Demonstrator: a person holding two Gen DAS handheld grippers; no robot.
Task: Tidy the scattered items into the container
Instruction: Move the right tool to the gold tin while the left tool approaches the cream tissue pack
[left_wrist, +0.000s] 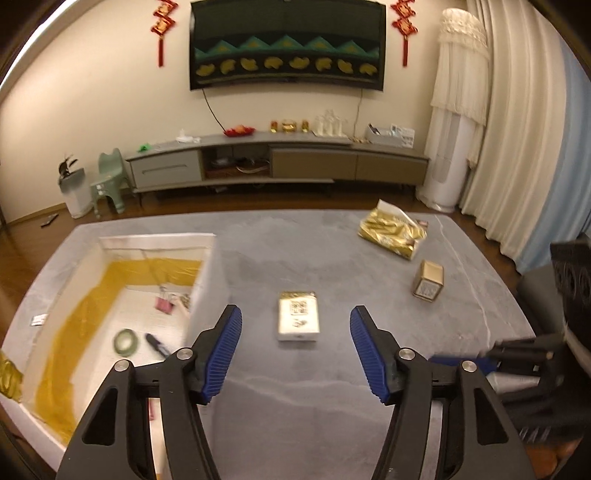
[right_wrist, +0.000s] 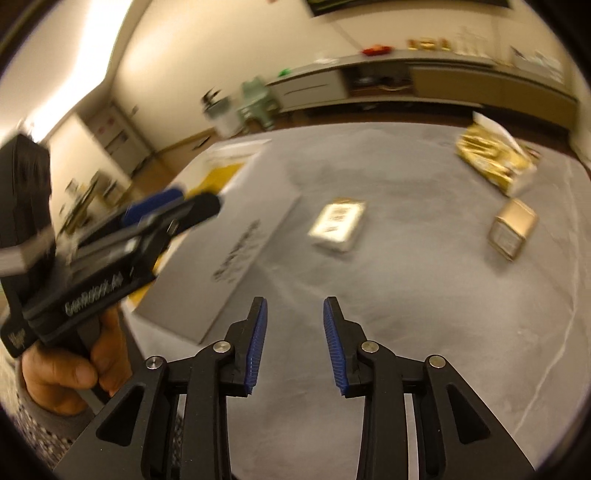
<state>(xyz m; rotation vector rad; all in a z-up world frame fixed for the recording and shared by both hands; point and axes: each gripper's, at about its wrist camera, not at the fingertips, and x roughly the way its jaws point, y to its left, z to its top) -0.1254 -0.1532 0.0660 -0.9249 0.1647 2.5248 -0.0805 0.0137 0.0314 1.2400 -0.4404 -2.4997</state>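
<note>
The left gripper (left_wrist: 295, 349) gaped wide and empty, its ribbed blue pads (left_wrist: 223, 354) framing a flat white-and-gold rectangular packet (left_wrist: 298, 320) on the grey marbled table (left_wrist: 332, 387). The right gripper (right_wrist: 294, 345) stood partly open, empty. The open white cardboard box (left_wrist: 207, 266) lay left of the packet.

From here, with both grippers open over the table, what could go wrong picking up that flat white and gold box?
1. The flat box lies low on the table, so the left gripper may scrape or push it.
2. The container's wall stands close on the left and could get bumped.
3. The right gripper sits nearby; the two might collide.
</note>
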